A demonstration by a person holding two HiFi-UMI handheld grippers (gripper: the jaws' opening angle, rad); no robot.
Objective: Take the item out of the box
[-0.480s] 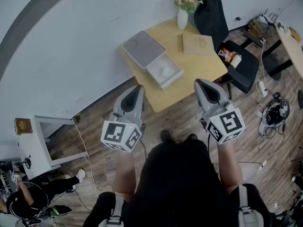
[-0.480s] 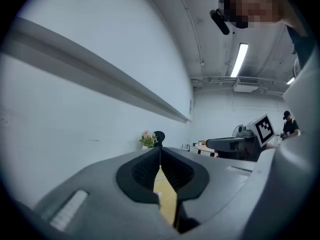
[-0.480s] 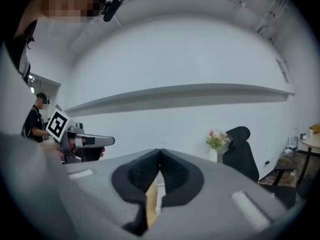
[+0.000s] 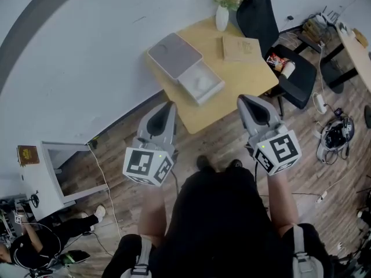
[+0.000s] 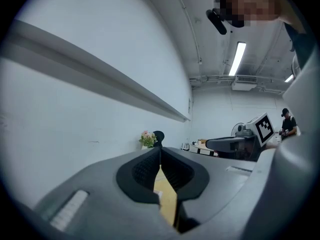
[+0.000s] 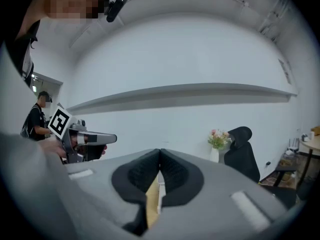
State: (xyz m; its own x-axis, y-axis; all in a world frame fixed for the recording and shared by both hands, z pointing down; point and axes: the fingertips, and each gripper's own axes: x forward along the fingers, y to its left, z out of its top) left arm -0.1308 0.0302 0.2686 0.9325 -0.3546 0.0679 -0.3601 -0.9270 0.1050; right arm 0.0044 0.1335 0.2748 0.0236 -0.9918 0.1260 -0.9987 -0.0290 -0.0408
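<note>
Both grippers, left (image 4: 168,107) and right (image 4: 244,100), hover just short of the table (image 4: 250,74), jaws pressed together and empty. Only the head view shows the open box (image 4: 213,92) on the table — a pale item (image 4: 201,81) inside.

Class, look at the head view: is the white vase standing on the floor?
No, the vase stands on the far corner of the yellow table.
</note>
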